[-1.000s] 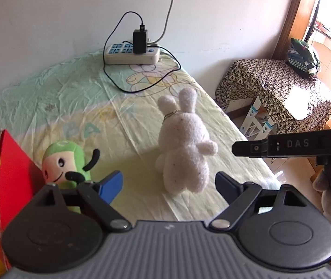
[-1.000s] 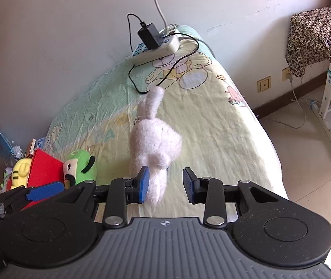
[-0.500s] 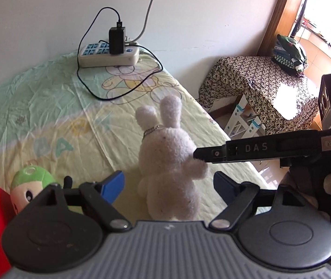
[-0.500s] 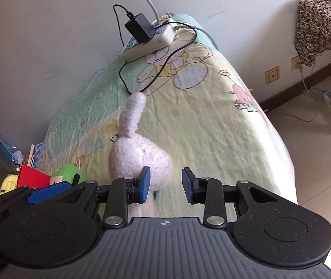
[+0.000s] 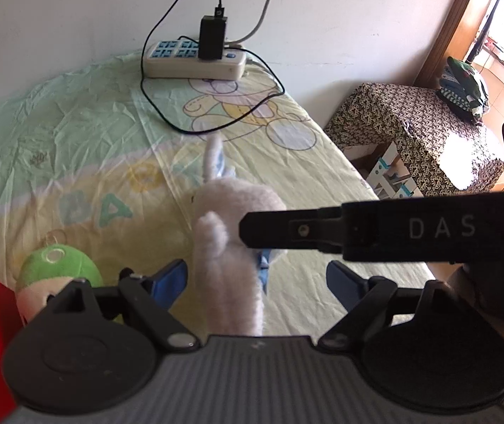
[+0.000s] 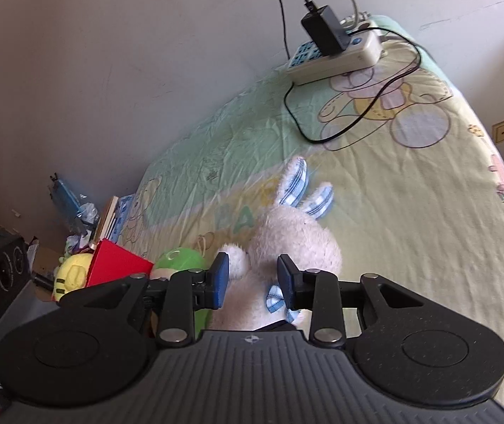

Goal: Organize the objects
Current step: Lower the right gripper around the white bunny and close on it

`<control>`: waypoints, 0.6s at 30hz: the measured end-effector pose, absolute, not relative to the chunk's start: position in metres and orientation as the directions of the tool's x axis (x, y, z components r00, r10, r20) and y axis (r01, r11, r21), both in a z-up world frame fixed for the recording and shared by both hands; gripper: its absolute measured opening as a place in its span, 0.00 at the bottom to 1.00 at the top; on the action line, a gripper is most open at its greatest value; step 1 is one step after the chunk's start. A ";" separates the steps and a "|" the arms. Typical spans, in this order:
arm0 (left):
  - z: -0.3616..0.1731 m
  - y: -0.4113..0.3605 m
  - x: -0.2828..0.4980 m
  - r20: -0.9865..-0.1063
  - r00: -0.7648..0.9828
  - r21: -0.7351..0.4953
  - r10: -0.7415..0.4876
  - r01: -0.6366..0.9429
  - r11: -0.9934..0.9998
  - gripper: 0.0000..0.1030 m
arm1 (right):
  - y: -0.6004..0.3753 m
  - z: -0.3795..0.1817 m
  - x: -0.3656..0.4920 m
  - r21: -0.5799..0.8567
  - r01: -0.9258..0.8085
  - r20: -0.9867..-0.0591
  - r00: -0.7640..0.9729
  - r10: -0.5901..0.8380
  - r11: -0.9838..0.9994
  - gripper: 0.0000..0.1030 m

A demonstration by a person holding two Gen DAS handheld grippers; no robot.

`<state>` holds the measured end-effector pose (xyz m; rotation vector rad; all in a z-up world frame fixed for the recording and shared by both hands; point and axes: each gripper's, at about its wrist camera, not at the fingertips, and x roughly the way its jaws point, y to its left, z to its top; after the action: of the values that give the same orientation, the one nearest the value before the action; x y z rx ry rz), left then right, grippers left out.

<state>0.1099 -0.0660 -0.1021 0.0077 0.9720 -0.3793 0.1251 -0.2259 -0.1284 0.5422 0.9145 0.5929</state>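
A white plush rabbit (image 6: 294,236) with blue checked ears and a blue bow is held up over the bed. My right gripper (image 6: 252,277) is shut on the rabbit's body; its arm crosses the left wrist view. In the left wrist view the rabbit (image 5: 230,233) hangs between the wide-apart fingers of my open left gripper (image 5: 257,277). A green-capped plush doll (image 5: 55,268) lies at the left, next to a red box (image 6: 117,265) that holds a yellow plush (image 6: 69,275).
A white power strip (image 5: 195,60) with a black charger and cable lies at the far end of the bed against the wall. A patterned covered table (image 5: 414,134) stands right of the bed. Books and clutter (image 6: 85,212) sit beyond the red box.
My right gripper closed on the rabbit and lifted it, turning it so its ears point away. My left gripper stayed open and moved in under the rabbit.
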 end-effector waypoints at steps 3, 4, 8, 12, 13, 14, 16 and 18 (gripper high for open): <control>-0.109 -0.059 0.118 -0.821 0.491 -0.166 -0.290 0.280 0.945 0.76 | -0.216 -0.131 0.128 0.650 -0.259 -0.560 0.471 0.681 0.714 0.33; -0.112 -0.056 0.121 -0.826 0.486 -0.171 -0.287 0.268 0.948 0.75 | -0.216 -0.131 0.128 0.658 -0.261 -0.549 0.475 0.688 0.706 0.33; -0.121 -0.045 0.130 -0.833 0.472 -0.202 -0.289 0.228 0.953 0.74 | -0.230 -0.131 0.129 0.672 -0.228 -0.528 0.519 0.672 0.704 0.33; -0.128 -0.043 0.136 -0.838 0.462 -0.211 -0.291 0.218 0.953 0.73 | -0.247 -0.150 0.138 0.714 -0.129 -0.552 0.501 0.666 0.689 0.34; -0.130 -0.045 0.137 -0.840 0.461 -0.205 -0.288 0.221 0.953 0.74 | -0.248 -0.154 0.140 0.721 -0.115 -0.556 0.492 0.670 0.683 0.34; -0.131 -0.046 0.138 -0.840 0.461 -0.201 -0.286 0.225 0.953 0.74 | -0.248 -0.157 0.142 0.725 -0.113 -0.556 0.485 0.675 0.679 0.34; -0.134 -0.049 0.139 -0.842 0.458 -0.195 -0.284 0.231 0.953 0.75 | -0.243 -0.161 0.145 0.732 -0.125 -0.553 0.465 0.691 0.670 0.35; -0.137 -0.052 0.141 -0.849 0.458 -0.172 -0.265 0.236 0.956 0.77 | -0.238 -0.166 0.147 0.743 -0.134 -0.546 0.445 0.710 0.656 0.37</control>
<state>0.1409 -0.0523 -0.1369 -0.0310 1.0510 -0.3090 0.1475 -0.2378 -0.1663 0.6830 0.9774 0.5760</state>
